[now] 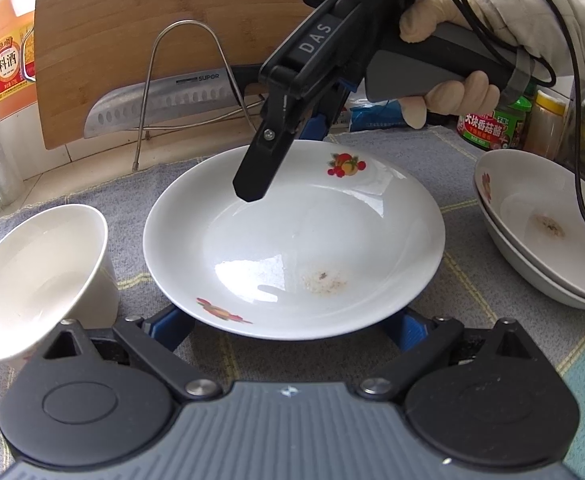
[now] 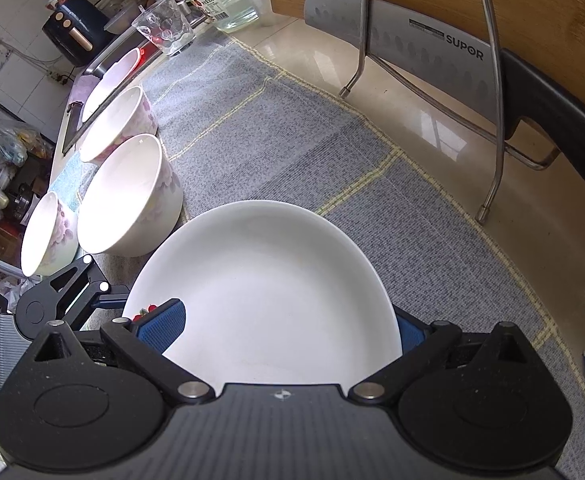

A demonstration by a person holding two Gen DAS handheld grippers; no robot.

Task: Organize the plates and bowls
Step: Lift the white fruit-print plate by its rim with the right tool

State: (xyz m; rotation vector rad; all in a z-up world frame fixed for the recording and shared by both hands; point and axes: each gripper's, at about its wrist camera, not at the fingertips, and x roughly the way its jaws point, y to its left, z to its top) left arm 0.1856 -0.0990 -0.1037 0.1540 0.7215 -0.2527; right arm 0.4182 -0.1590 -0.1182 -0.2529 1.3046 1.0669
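A white plate (image 1: 292,240) with fruit decals and a brown stain lies on the grey mat (image 1: 472,184), centred in the left wrist view. My left gripper (image 1: 290,324) is open, and its blue fingertips are hidden under the plate's near rim. My right gripper (image 1: 282,160), held by a gloved hand (image 1: 432,16), straddles the far rim. One finger is over the plate and the other behind the rim. In the right wrist view the plate (image 2: 268,292) sits between the wide-apart fingers of the right gripper (image 2: 284,332), which is open. I cannot tell whether the plate is lifted.
A white bowl (image 1: 40,280) stands left of the plate, and two stacked plates (image 1: 540,232) stand to its right. Three flowered bowls (image 2: 128,196) line the mat's edge. Behind are a wire rack (image 1: 184,80) with a knife (image 1: 160,104), a cutting board (image 1: 152,12), a bottle (image 1: 8,60) and jars (image 1: 500,124).
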